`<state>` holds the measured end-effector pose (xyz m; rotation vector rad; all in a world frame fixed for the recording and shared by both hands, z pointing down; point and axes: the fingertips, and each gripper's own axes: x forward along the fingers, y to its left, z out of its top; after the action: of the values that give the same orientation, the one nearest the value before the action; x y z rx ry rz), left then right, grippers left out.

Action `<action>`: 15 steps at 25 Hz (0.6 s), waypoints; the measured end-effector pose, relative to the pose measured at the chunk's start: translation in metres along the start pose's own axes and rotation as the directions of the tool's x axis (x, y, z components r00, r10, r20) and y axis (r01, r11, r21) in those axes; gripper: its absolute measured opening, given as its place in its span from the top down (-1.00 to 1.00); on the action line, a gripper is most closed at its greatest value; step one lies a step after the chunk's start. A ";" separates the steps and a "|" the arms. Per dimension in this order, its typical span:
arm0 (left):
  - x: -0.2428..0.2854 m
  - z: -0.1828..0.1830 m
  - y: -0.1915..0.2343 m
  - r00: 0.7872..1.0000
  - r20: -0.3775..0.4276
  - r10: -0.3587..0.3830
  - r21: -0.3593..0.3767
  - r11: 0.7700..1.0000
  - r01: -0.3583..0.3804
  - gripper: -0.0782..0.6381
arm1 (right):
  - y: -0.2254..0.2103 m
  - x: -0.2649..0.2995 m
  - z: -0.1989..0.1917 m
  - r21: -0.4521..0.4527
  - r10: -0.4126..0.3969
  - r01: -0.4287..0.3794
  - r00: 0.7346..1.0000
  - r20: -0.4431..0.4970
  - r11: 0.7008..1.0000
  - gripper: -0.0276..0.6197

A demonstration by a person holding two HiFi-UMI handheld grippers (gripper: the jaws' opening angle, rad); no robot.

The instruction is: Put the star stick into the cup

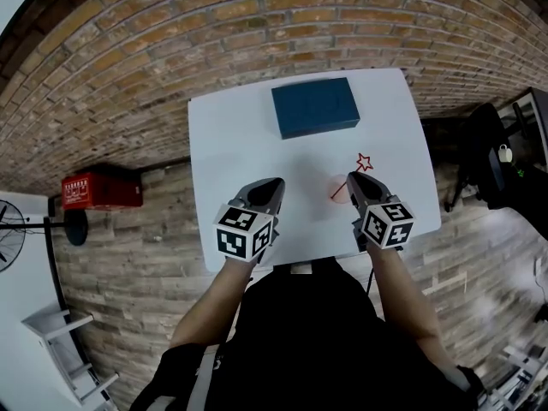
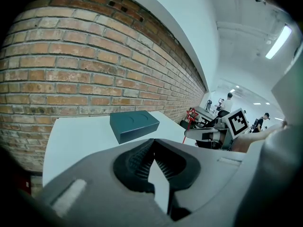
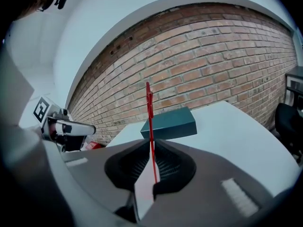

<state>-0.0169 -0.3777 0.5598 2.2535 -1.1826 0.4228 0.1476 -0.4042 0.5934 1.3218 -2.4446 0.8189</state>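
Observation:
The star stick (image 1: 349,178) is thin and red with an outline star at its top. It leans over a faint pinkish round shape (image 1: 339,188) on the white table, which may be the cup seen from above. My right gripper (image 1: 354,181) is shut on the stick's shaft. In the right gripper view the stick (image 3: 150,126) rises upright from between the pads, star edge-on. My left gripper (image 1: 273,184) hovers to the left, shut with nothing in it. From the left gripper view the star stick (image 2: 191,113) shows above the right gripper (image 2: 189,133).
A dark teal box (image 1: 315,107) lies at the back of the white table (image 1: 231,144). A brick floor surrounds the table, with a red case (image 1: 101,190) on the left and a dark chair (image 1: 479,157) on the right.

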 end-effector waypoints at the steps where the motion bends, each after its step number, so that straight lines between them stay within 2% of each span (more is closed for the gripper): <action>1: 0.001 0.001 0.000 1.000 0.001 -0.001 0.001 1.000 0.001 0.77 | 0.000 0.000 -0.001 -0.001 0.002 -0.002 1.000 -0.004 1.000 0.82; 15: 0.009 0.009 -0.020 0.998 0.010 -0.064 0.028 0.998 0.064 0.77 | -0.011 -0.017 -0.017 0.051 -0.026 0.029 0.998 -0.058 0.998 0.24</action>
<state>0.0049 -0.3804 0.5506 2.3132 -1.1126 0.4045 0.1655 -0.3876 0.6040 1.3271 -2.3714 0.9060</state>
